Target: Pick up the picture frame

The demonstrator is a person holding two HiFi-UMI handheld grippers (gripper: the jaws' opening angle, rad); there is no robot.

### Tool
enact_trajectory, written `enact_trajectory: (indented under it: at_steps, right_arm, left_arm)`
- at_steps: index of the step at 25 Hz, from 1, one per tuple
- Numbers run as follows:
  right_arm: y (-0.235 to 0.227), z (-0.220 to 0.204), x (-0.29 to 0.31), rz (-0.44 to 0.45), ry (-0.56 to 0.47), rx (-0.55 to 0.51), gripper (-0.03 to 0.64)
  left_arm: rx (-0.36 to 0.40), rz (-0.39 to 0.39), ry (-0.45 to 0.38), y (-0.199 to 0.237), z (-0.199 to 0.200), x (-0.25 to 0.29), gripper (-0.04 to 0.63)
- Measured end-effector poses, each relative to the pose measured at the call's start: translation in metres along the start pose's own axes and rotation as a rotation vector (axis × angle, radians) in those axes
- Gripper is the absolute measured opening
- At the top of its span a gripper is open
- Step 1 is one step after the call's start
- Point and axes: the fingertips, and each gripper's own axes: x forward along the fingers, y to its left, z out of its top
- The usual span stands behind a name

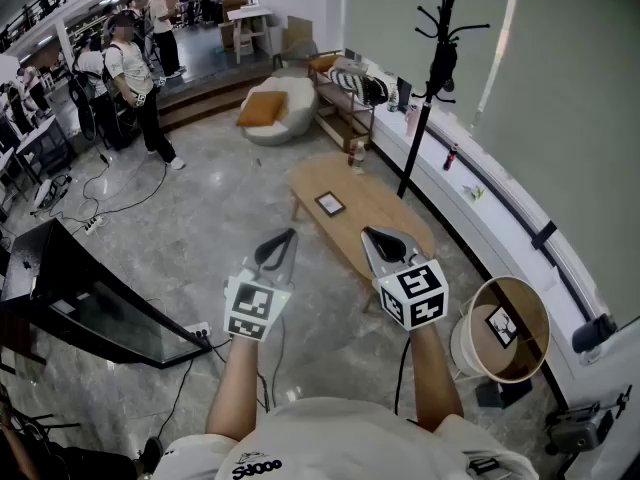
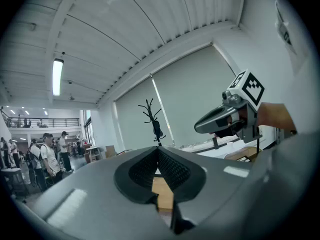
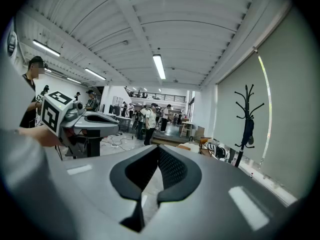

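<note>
**Step in hand:** approach, judged. No grasp has begun and nothing is held.

**Left gripper** [image 1: 290, 234]: jaws pressed together, nothing between them. Held out level at about chest height.

**Right gripper** [image 1: 369, 231]: jaws likewise together and empty. Tipped slightly downward, beside the left one and at much the same height.

**Picture frame** [image 1: 329, 204]: small, dark-edged and rectangular. It lies flat on the near half of the low wooden coffee table [image 1: 385, 218]. In the head view it sits beyond the two gripper tips and roughly between them, well apart from both. Neither gripper view shows it clearly; the left gripper view catches only a strip of wooden tabletop under its own jaws.

**Nearby:** a bottle [image 1: 357, 156] stands at the table's far end, and a black coat stand [image 1: 428, 78] rises behind the table.

**Next move, judged:**
- One gripper has to travel forward and down to the table.
- Its jaws need to part before it arrives.
- Because the frame lies flat, the pads probably have to take it by an edge or across its narrow side, which calls for a steeper downward tilt than either gripper has now.
</note>
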Motion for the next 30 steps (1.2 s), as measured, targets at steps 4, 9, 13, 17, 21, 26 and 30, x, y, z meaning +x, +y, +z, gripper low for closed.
enact_trajectory:
  at_steps: [4,9,13,17,21,26,30]
  right_arm:
    - [-0.01,-0.002,0.002,-0.007,-0.002,0.003,0.005]
    - [-0.023,-0.009,0.001,-0.01,-0.005,0.022,0.004]
    - [-0.031,-0.012,0.0,-0.019,-0.011,0.008,0.003]
    - [-0.039,-0.017,-0.004,-0.008,-0.019,0.016,0.003]
    - [-0.045,-0.024,-0.012,0.038,-0.039,0.066,0.003]
    - [-0.048,-0.027,-0.019,0.052,-0.058,0.035,0.003]
    - [-0.057,-0.028,-0.017,0.056,-0.072,0.029,0.003]
  left_arm:
    - [-0.008,0.004,0.011,-0.001,-0.004,0.007,0.011]
    - [-0.007,0.019,0.029,-0.004,-0.01,0.014,0.011]
    - [-0.007,0.024,0.035,-0.009,-0.01,0.021,0.011]
    - [-0.006,0.03,0.046,-0.021,-0.01,0.029,0.011]
    - [-0.002,0.039,0.061,-0.035,-0.013,0.035,0.011]
    - [-0.006,0.049,0.075,-0.049,-0.015,0.038,0.012]
    - [0.001,0.05,0.083,-0.052,-0.016,0.047,0.011]
